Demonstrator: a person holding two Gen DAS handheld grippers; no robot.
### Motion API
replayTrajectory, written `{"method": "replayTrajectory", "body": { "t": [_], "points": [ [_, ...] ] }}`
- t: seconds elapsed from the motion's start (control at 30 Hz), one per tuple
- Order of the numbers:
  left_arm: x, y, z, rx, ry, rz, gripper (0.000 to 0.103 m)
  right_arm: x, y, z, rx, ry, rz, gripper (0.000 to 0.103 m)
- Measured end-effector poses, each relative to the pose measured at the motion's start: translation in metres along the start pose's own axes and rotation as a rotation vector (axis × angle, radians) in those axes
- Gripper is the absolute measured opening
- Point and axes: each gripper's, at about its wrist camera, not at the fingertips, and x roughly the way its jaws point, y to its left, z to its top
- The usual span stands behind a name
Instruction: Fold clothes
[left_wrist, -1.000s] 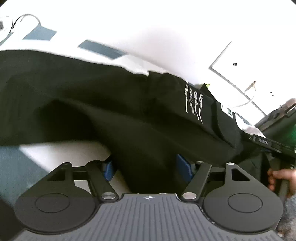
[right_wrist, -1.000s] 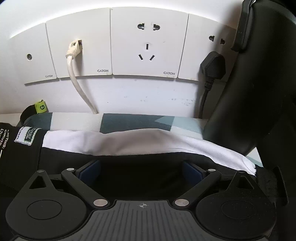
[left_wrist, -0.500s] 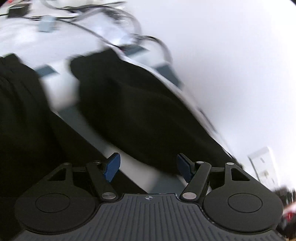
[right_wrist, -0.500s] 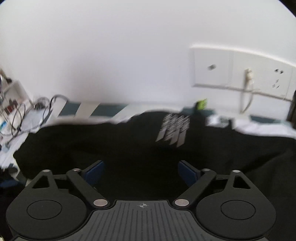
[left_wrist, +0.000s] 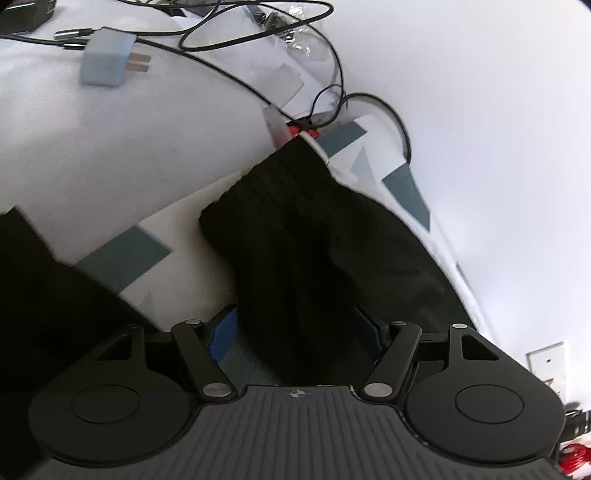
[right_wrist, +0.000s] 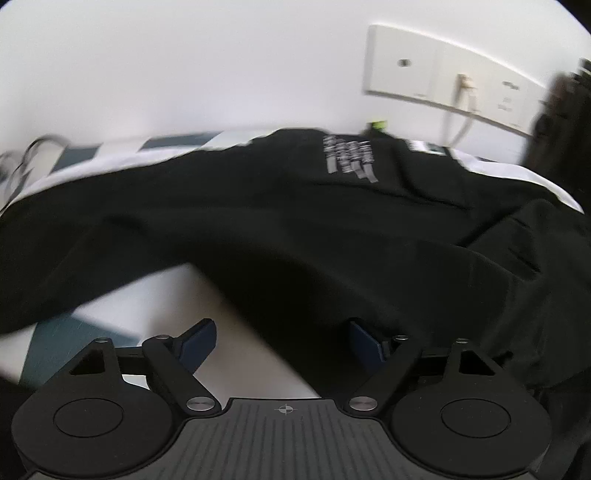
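Tongs, left (left_wrist: 295, 332) parted astride the black garment's cuffed sleeve (left_wrist: 280, 206) without pinching, right (right_wrist: 282, 341) closing, empty: we should grip near the cuff.

The left gripper (left_wrist: 295, 332) points steeply down, its blue pads (left_wrist: 223, 332) standing apart with dark cloth between them. The right gripper (right_wrist: 282, 341) also tilts down; its jaws have just been closing, cloth beside the right-hand pad (right_wrist: 364, 341).

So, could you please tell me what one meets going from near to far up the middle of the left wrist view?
left gripper → black sleeve → red clips → black cables.
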Motion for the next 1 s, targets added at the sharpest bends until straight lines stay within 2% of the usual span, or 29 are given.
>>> {"method": "replayTrajectory", "body": {
  "t": [0.1, 0.13, 0.17, 0.2, 0.27, 0.37, 0.43, 0.5, 0.57, 0.63, 0.67, 0.7, 0.77, 0.8, 0.9, 0.93, 1.0],
  "points": [
    [0.010, -0.002, 0.008, 0.005, -0.014, -0.011, 0.067, 0.006, 0.001, 0.001, 0.034, -0.027, -0.027, 0.047],
    [0.013, -0.003, 0.011, 0.010, -0.013, 0.001, 0.047, 0.006, 0.000, 0.002, 0.046, -0.037, -0.031, 0.035],
    [0.016, -0.004, 0.014, 0.015, -0.010, 0.019, 0.011, 0.005, 0.000, 0.002, 0.057, -0.045, -0.028, 0.027],
    [0.020, -0.005, 0.017, 0.020, -0.007, 0.037, 0.004, 0.003, -0.001, 0.002, 0.067, -0.048, -0.018, 0.003],
    [0.021, -0.005, 0.025, 0.028, -0.034, 0.038, 0.004, -0.004, -0.004, 0.001, 0.087, -0.048, 0.013, 0.002],
    [0.009, -0.016, 0.040, 0.110, -0.130, 0.028, 0.003, -0.026, -0.010, -0.006, 0.116, -0.056, 0.049, 0.002],
    [-0.001, -0.021, 0.051, 0.143, -0.189, 0.018, 0.003, -0.034, -0.010, -0.014, 0.132, -0.031, 0.083, 0.002],
    [-0.007, -0.022, 0.059, 0.158, -0.230, 0.039, 0.003, -0.039, -0.006, -0.025, 0.124, 0.008, 0.103, 0.003],
    [-0.002, -0.021, 0.062, 0.174, -0.211, 0.084, 0.004, -0.035, -0.002, -0.035, 0.123, 0.065, 0.117, 0.006],
    [0.002, -0.020, 0.058, 0.196, -0.190, 0.120, 0.004, -0.036, 0.001, -0.038, 0.121, 0.074, 0.131, 0.019],
    [0.004, -0.020, 0.056, 0.208, -0.182, 0.137, 0.006, -0.037, 0.003, -0.039, 0.120, 0.071, 0.139, 0.020],
    [0.005, -0.019, 0.053, 0.220, -0.173, 0.155, 0.009, -0.039, 0.005, -0.039, 0.116, 0.073, 0.136, 0.022],
    [0.004, -0.021, 0.047, 0.228, -0.158, 0.172, 0.027, -0.043, 0.007, -0.037, 0.122, 0.079, 0.130, 0.031],
    [0.002, -0.023, 0.044, 0.232, -0.160, 0.171, 0.032, -0.047, 0.006, -0.036, 0.135, 0.075, 0.136, 0.034],
    [-0.011, -0.042, 0.026, 0.304, -0.202, 0.139, 0.051, -0.060, -0.002, -0.034, 0.197, 0.034, 0.147, 0.047],
    [-0.014, -0.051, 0.019, 0.341, -0.216, 0.124, 0.060, -0.064, -0.006, -0.033, 0.221, 0.018, 0.149, 0.049],
    [-0.010, -0.073, 0.004, 0.440, -0.208, 0.075, 0.064, -0.070, -0.019, -0.033, 0.260, -0.009, 0.132, 0.050]
  ]
}}
